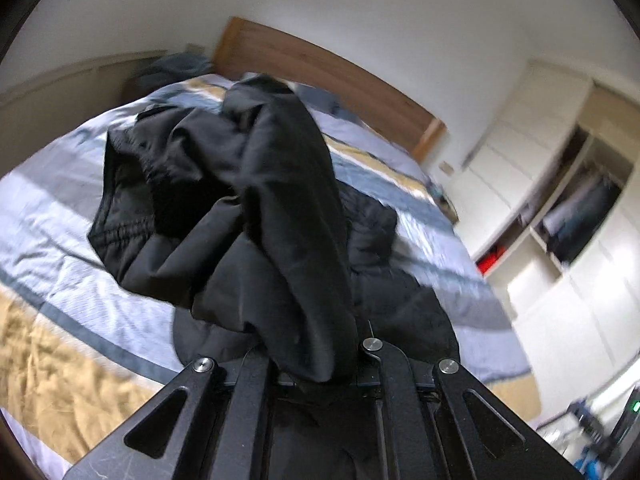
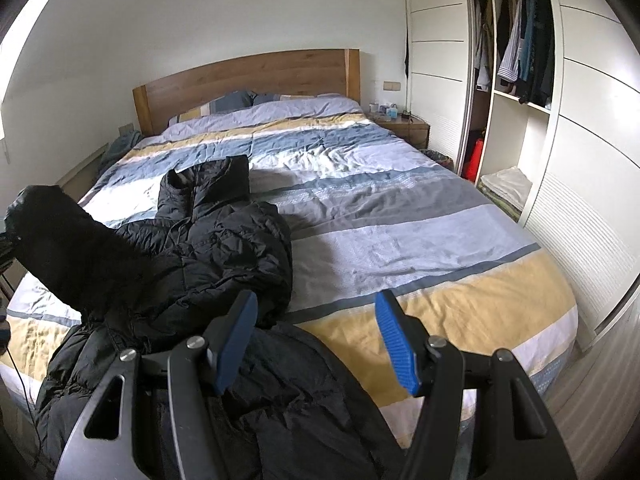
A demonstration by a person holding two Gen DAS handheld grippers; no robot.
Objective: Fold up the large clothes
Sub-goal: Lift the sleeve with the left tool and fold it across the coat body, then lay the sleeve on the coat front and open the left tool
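- Premises: a home bedroom.
- A bed (image 2: 400, 216) fills most of the floor, made up with a striped duvet (image 2: 360, 184) in blue, grey, white and mustard bands.
- A wooden headboard (image 2: 248, 76) stands against a plain white wall, with pillows (image 2: 240, 102) just below it.
- A nightstand (image 2: 404, 126) sits just beside the bed head, bearing small items too small to identify.
- A white fitted wardrobe (image 2: 580, 160) lines the side wall; one open bay shows hanging clothes (image 2: 524, 64) and folded linen (image 2: 506, 190) on a lower shelf.
- A black jacket (image 2: 208, 240) lies crumpled on the duvet.
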